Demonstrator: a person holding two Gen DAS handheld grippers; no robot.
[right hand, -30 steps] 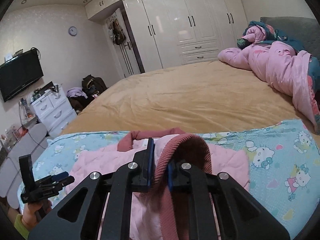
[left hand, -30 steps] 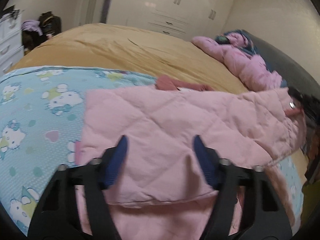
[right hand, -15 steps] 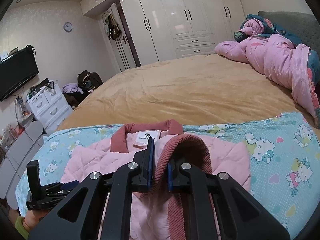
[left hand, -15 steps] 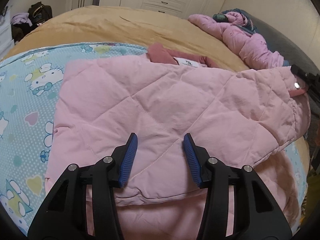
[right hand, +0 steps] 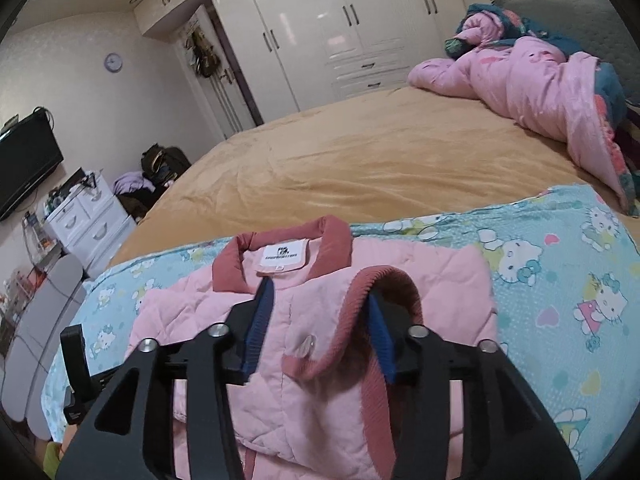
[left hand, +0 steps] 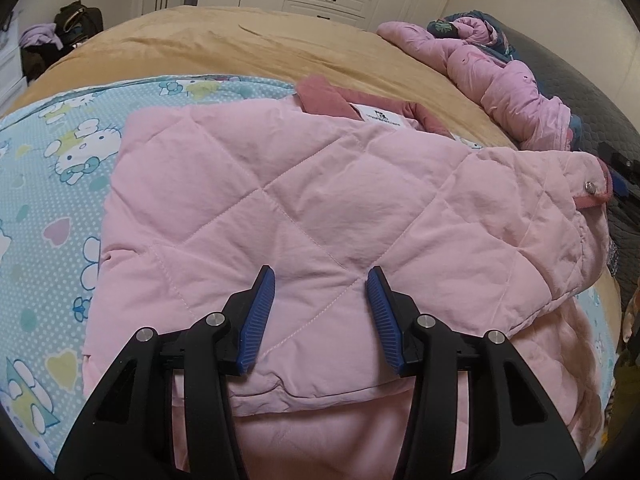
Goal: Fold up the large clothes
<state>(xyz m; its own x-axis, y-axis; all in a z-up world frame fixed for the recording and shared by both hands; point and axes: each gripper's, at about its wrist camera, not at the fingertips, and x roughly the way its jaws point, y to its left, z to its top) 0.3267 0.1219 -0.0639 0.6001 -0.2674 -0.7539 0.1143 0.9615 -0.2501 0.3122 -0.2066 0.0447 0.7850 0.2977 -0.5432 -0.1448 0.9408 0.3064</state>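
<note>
A pink quilted jacket (left hand: 320, 200) with a dusty-red collar (left hand: 324, 98) lies on a blue cartoon-cat sheet (left hand: 52, 184) on the bed. One sleeve is folded across its body. My left gripper (left hand: 321, 300) is open and empty just above the folded sleeve. In the right wrist view the same jacket (right hand: 312, 308) shows collar (right hand: 280, 248) and label. My right gripper (right hand: 320, 320) is open, with the sleeve's red ribbed cuff (right hand: 384, 300) lying loose between its fingers. The left gripper (right hand: 80, 364) shows at the lower left there.
A tan bedspread (right hand: 380, 160) covers the bed behind the sheet. A crumpled pink duvet (right hand: 540, 88) lies at the far right by a grey headboard (right hand: 580, 12). White wardrobes (right hand: 340, 28), a white drawer unit (right hand: 88, 216), a TV (right hand: 24, 160) and a bag (right hand: 164, 160) stand around.
My right gripper has opened and let go of the red cuff, which now rests on the jacket. My left gripper stayed open and shifted slightly over the folded sleeve.
</note>
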